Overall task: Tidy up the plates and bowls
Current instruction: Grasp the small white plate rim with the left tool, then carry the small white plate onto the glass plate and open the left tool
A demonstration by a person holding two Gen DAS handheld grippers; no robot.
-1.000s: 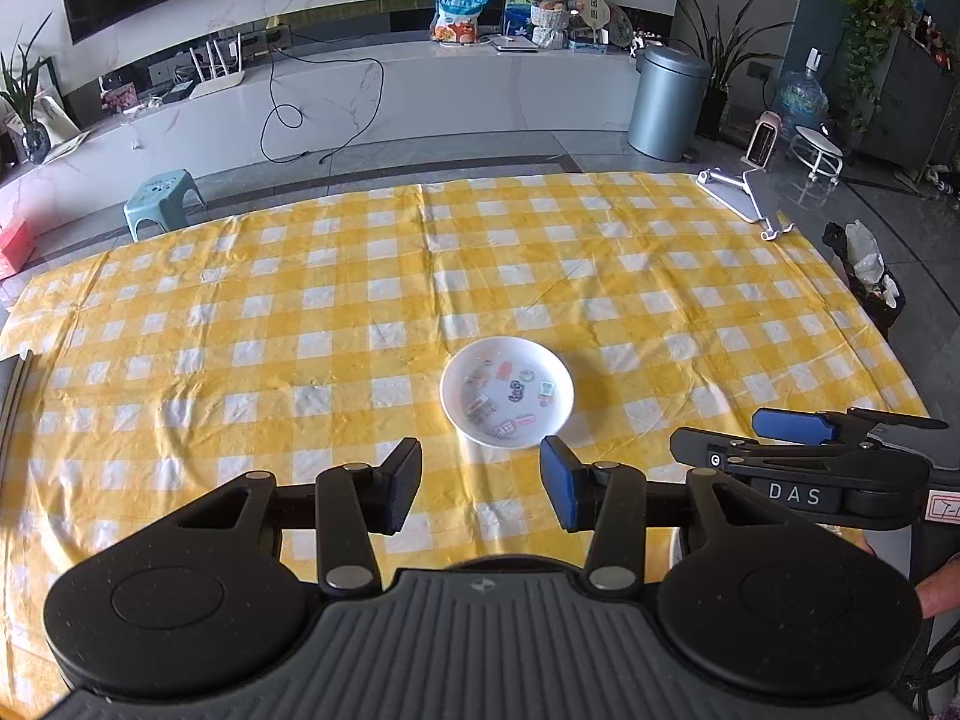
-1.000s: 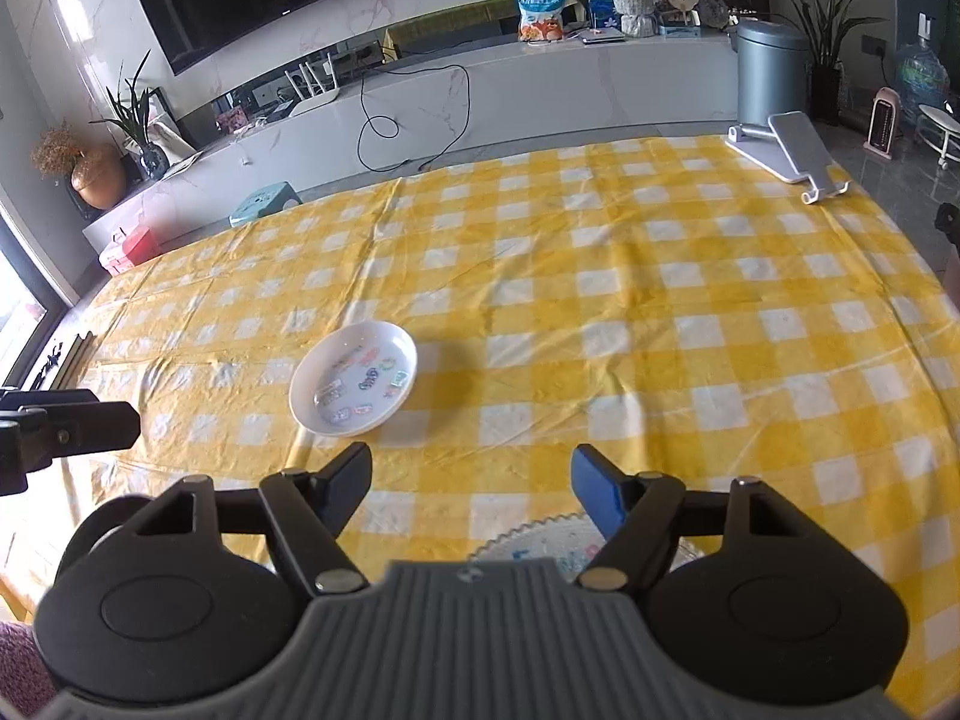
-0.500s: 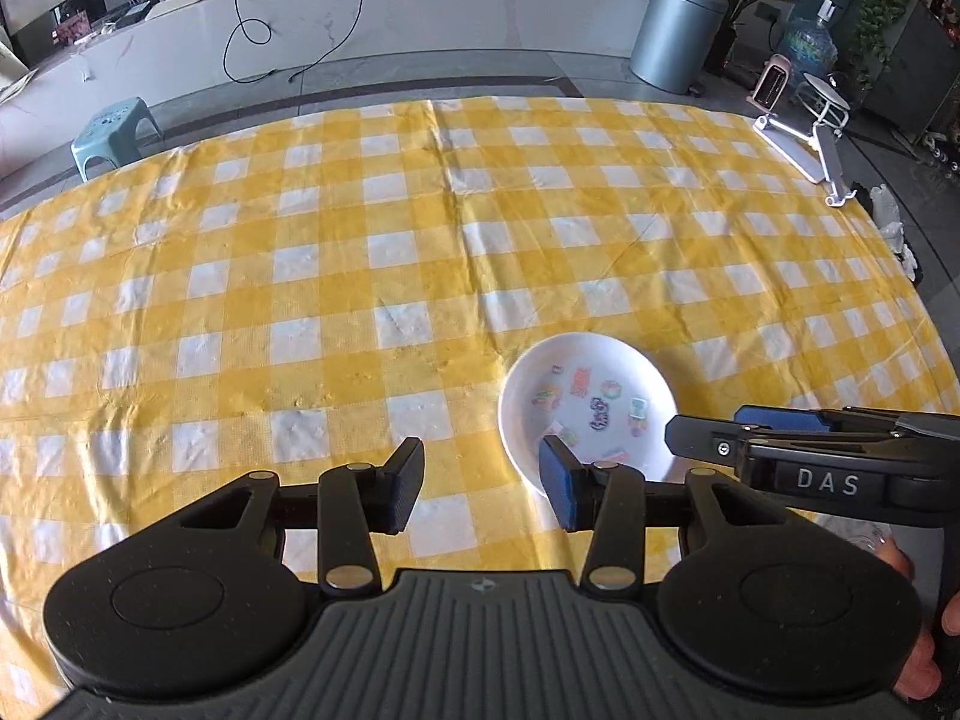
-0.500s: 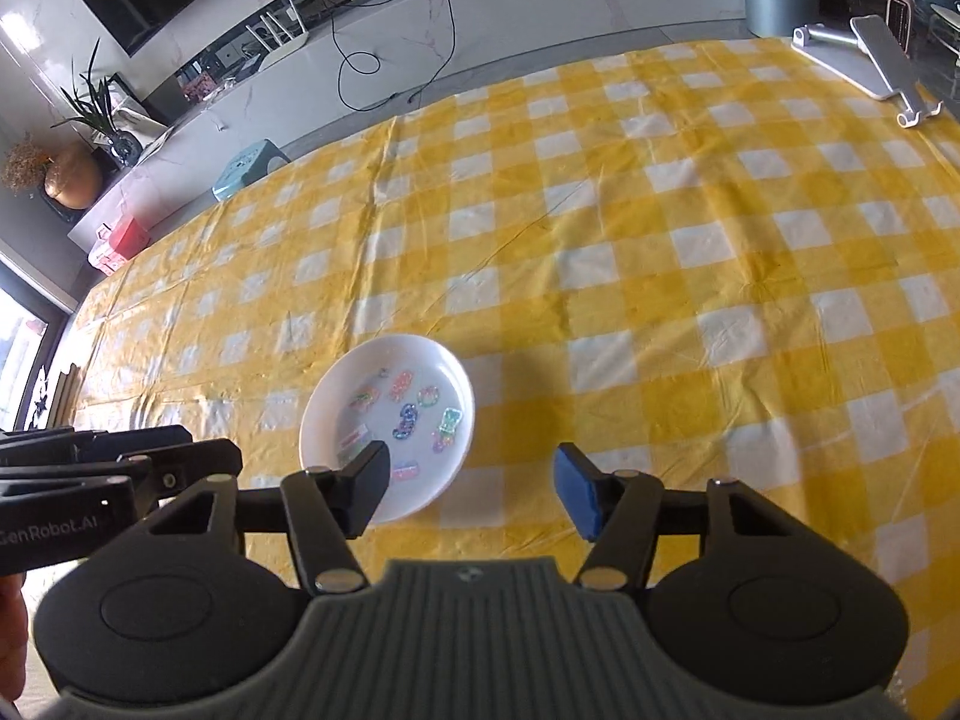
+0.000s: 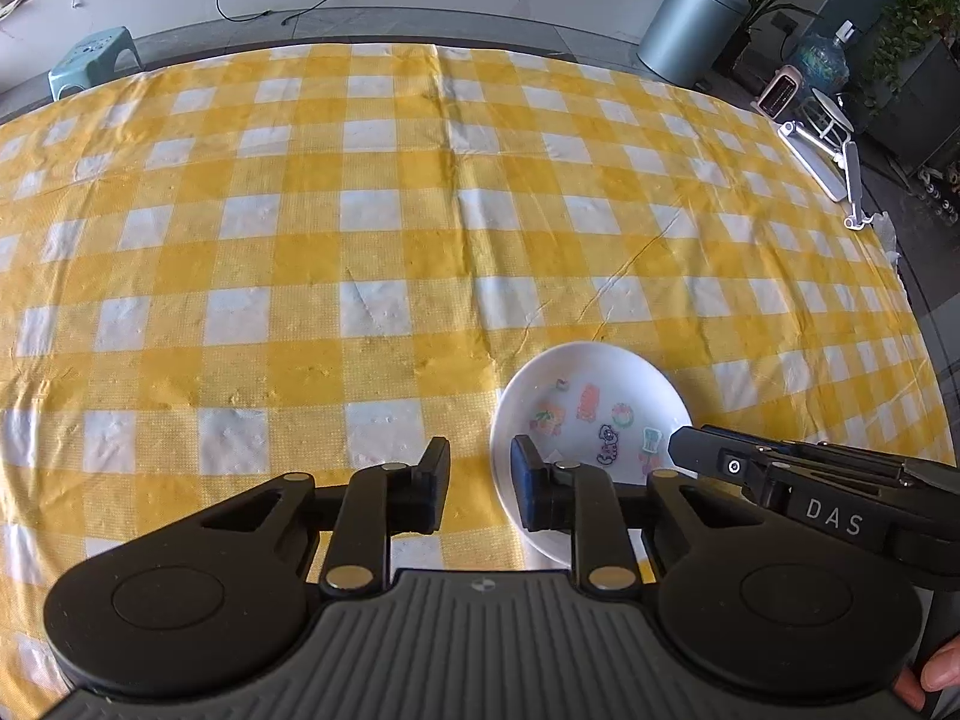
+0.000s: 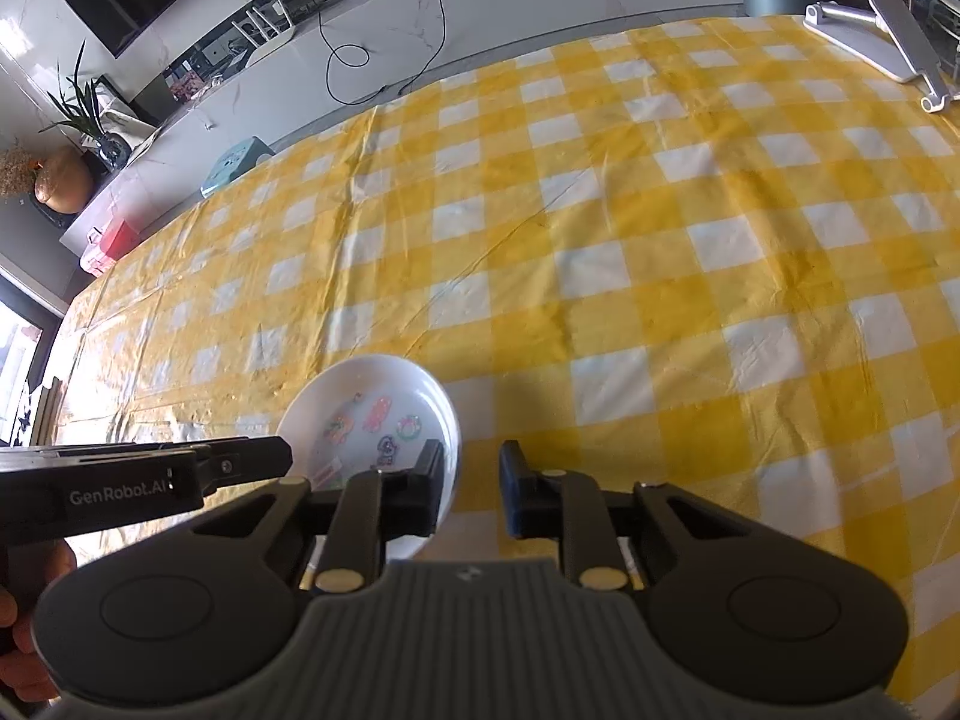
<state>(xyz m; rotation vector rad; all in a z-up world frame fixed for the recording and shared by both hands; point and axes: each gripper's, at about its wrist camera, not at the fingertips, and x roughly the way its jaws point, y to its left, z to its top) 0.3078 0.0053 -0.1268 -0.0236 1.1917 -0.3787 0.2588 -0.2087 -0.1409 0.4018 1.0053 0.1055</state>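
Observation:
A white plate (image 5: 591, 414) with small cartoon prints lies on the yellow checked tablecloth (image 5: 372, 252). My left gripper (image 5: 480, 474) straddles its left rim. One finger is over the plate and the other over the cloth; the jaws are closing, and a gap still shows beside the rim. In the right wrist view, my right gripper (image 6: 471, 480) straddles the right rim of the plate (image 6: 366, 414) the same way. Its jaws are closing too, with cloth visible between the rim and the outer finger. Each gripper's tip shows in the other's view, over the plate's edge.
A white folding stand (image 5: 828, 162) lies at the table's far right corner. Beyond the table stand a grey bin (image 5: 690, 30) and a small teal stool (image 5: 90, 57). A person's fingers (image 5: 936, 678) show at the lower right edge.
Both grippers have come down and in toward the plate from opposite sides. Their jaws have narrowed from wide apart to a small gap around the plate's rims.

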